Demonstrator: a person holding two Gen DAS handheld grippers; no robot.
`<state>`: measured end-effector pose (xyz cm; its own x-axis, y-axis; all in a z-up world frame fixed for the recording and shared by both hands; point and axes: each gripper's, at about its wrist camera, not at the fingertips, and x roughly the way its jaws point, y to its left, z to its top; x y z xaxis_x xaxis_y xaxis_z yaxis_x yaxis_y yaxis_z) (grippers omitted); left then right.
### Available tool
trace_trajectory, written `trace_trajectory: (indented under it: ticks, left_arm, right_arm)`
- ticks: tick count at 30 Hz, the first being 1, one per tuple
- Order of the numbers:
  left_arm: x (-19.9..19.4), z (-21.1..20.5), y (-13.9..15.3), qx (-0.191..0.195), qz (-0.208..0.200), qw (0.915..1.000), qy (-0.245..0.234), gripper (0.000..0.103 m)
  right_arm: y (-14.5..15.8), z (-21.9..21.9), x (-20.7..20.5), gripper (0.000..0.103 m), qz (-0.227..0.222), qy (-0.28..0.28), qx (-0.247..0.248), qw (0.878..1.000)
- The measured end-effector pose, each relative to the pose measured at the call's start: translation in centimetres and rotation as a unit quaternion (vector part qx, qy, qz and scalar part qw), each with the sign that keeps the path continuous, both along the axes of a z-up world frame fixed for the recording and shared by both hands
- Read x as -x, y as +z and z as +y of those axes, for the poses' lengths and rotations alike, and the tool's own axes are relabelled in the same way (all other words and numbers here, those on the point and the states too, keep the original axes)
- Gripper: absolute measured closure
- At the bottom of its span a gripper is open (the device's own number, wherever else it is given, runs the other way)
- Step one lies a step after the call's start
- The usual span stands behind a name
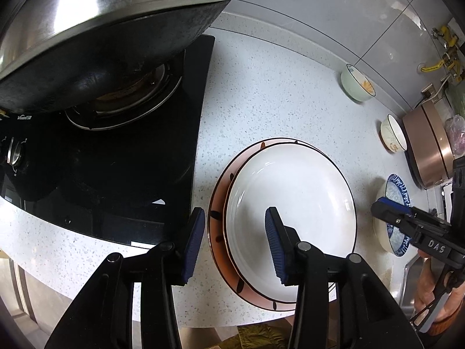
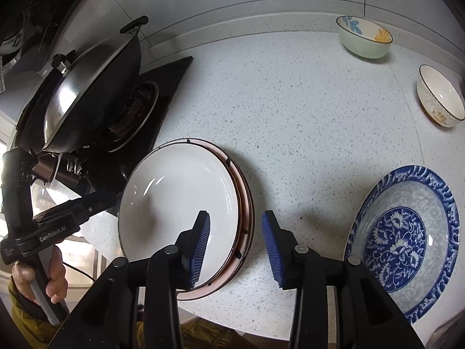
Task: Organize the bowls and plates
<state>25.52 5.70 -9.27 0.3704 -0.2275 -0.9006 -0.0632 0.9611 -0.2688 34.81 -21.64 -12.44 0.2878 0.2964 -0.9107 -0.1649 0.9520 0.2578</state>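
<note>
Nearest: left gripper (image 1: pixel 232 244), jaws apart, empty, straddling the near-left rim of the plate stack; likely poised either to grip the rim or to steady the pile.
Right gripper (image 2: pixel 235 244), jaws likewise apart, empty, over bare countertop (image 2: pixel 290 133) between the stack and the blue patterned plate (image 2: pixel 404 232); probably placed to reach for that plate.
Next: white plate (image 1: pixel 290 203) nested on pink plate (image 1: pixel 216 232) near the front edge, beside the stove (image 1: pixel 130 180); apparently the collecting pile.
Blue patterned plate flat and alone, apart from the stack, not yet gathered.
Farther: cream bowl (image 2: pixel 440 96), upright, separate.
Farthest: green floral bowl (image 2: pixel 364 40) near the wall, upright; both bowls unstacked.
Lidded wok (image 2: pixel 90 93) on the burner, uninvolved.
</note>
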Motion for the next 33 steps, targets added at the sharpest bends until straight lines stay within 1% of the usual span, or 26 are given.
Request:
trace_trajectory:
  ticks: [1,2,4,8,12,15,16,17,22,24,27,33]
  left_arm:
    - [0.1,-0.1,0.2,-0.002,-0.001,1.0,-0.002,0.065]
    - [0.2,-0.2,0.3,-0.001,-0.001,1.0,-0.004,0.062]
    - [0.4,-0.6,0.7,-0.002,-0.003,1.0,-0.006,0.059]
    - [0.4,-1.7,1.8,-0.004,-0.013,0.9997,-0.019,0.059]
    - [0.0,-3.0,2.9,-0.001,-0.022,0.9993,-0.03,0.058]
    - [-0.6,-4.3,3.5,0.005,-0.025,0.9989,-0.039,0.055]
    - [-0.9,-4.9,3.6,0.005,-0.026,0.9987,-0.043,0.052]
    - [-1.3,-5.6,3.7,0.004,-0.027,0.9985,-0.047,0.051]
    - [-3.2,-8.8,3.8,0.003,-0.022,0.9975,-0.067,0.051]
    - [-4.2,-10.6,3.9,0.001,-0.02,0.9969,-0.077,0.051]
    - [-5.7,-13.2,4.0,-0.001,-0.02,0.9957,-0.09,0.047]
    - [-8.8,-19.1,3.9,-0.013,-0.022,0.9924,-0.12,0.047]
  right_arm:
    - [0.3,0.0,0.2,0.06,-0.005,0.001,0.001,1.0]
    - [0.6,-0.2,0.2,0.057,-0.009,0.003,0.001,1.0]
    - [1.1,-0.4,0.5,0.057,-0.015,0.004,0.0,1.0]
    - [2.1,-1.2,0.7,0.053,-0.026,0.004,0.002,1.0]
    - [3.2,-3.0,1.0,0.052,-0.038,-0.001,0.004,0.999]
    - [4.0,-4.9,1.1,0.051,-0.043,-0.012,0.004,0.999]
    - [4.3,-5.9,1.2,0.051,-0.045,-0.017,0.005,0.999]
    - [4.5,-6.5,1.2,0.051,-0.047,-0.022,0.005,0.999]
    - [6.0,-11.1,1.5,0.049,-0.055,-0.054,0.01,0.997]
    - [6.4,-13.4,1.5,0.048,-0.056,-0.069,0.012,0.996]
    - [7.0,-15.9,1.5,0.048,-0.058,-0.084,0.013,0.995]
    - [7.5,-20.8,0.3,0.048,-0.063,-0.097,0.013,0.993]
